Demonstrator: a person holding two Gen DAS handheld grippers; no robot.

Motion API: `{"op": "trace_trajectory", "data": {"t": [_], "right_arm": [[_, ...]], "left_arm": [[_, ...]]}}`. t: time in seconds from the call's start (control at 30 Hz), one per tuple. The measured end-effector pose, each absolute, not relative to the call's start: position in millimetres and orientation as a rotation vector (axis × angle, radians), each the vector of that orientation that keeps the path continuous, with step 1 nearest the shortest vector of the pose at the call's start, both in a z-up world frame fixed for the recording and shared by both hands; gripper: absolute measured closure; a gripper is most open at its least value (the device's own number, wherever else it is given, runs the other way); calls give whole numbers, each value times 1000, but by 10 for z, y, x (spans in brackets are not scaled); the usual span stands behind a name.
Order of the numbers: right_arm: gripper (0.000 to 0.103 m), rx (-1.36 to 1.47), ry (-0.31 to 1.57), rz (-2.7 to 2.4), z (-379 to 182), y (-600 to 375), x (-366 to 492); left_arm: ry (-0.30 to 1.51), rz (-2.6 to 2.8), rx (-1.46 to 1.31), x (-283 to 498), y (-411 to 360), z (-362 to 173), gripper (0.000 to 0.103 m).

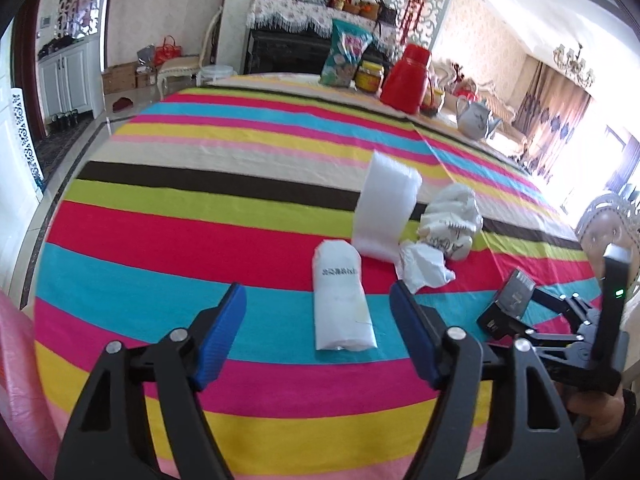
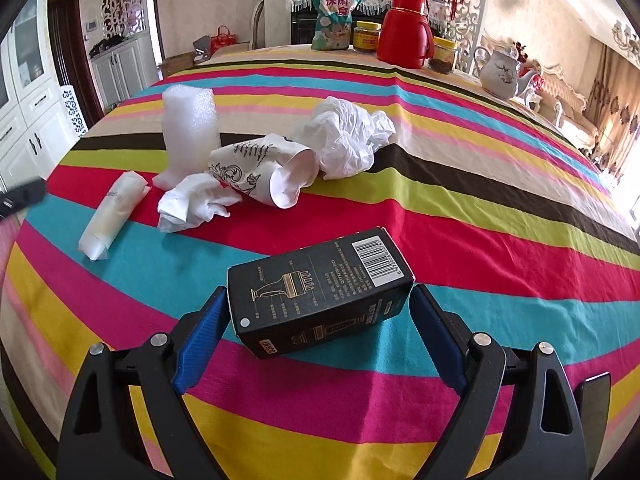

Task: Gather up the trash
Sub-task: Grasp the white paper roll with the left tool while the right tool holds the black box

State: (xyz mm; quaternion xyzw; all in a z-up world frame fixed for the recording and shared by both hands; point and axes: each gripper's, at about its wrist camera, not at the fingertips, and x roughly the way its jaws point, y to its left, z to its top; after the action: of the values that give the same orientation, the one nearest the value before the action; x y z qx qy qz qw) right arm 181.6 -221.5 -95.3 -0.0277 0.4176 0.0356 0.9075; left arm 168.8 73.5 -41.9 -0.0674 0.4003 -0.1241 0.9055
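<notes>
Striped tablecloth (image 1: 160, 240) with trash in a loose cluster.

Left gripper (image 1: 318, 312) spread wide, blue pads either side of a white roll (image 1: 344, 304) lying between them, untouched.

Right gripper (image 2: 316, 320) spread around a black box (image 2: 320, 292); left pad at the box's edge, right pad just clear.

Farther: crumpled tissue (image 2: 192, 204), tipped paper cup (image 2: 264, 176), upright foam tube (image 2: 190, 128), plastic bag (image 2: 348, 136).

At far edge: red flask (image 2: 404, 32), snack bag (image 2: 334, 16), teapot (image 2: 502, 74).

A striped tablecloth (image 2: 460, 208) covers the table. At its far edge stand a red flask (image 2: 404, 36), a snack bag (image 2: 334, 16), two yellow-lidded jars (image 2: 366, 38) and a white teapot (image 2: 502, 74).
</notes>
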Motion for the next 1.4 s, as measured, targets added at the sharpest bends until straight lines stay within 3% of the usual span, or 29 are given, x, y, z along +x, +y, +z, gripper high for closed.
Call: {"op": "trace_trajectory", "data": {"t": [0.17,0.43,0.67,1.4], "right_arm": [[19,-46,857,88,-955,-2231,1808],[19,-76,849,126,-960,-2183,1826],[20,-89,842,152,-962,-2152,1832],[21,31,706,296,-299,-2243,1565]], "left_arm": [[899,-263,-111,1863,528,-666,37],[986,-235,-59,2024,364,-933,61],[969,-231,-20,2016,337,-869,75],[775,-212,-117,1557,715,-123,75]]}}
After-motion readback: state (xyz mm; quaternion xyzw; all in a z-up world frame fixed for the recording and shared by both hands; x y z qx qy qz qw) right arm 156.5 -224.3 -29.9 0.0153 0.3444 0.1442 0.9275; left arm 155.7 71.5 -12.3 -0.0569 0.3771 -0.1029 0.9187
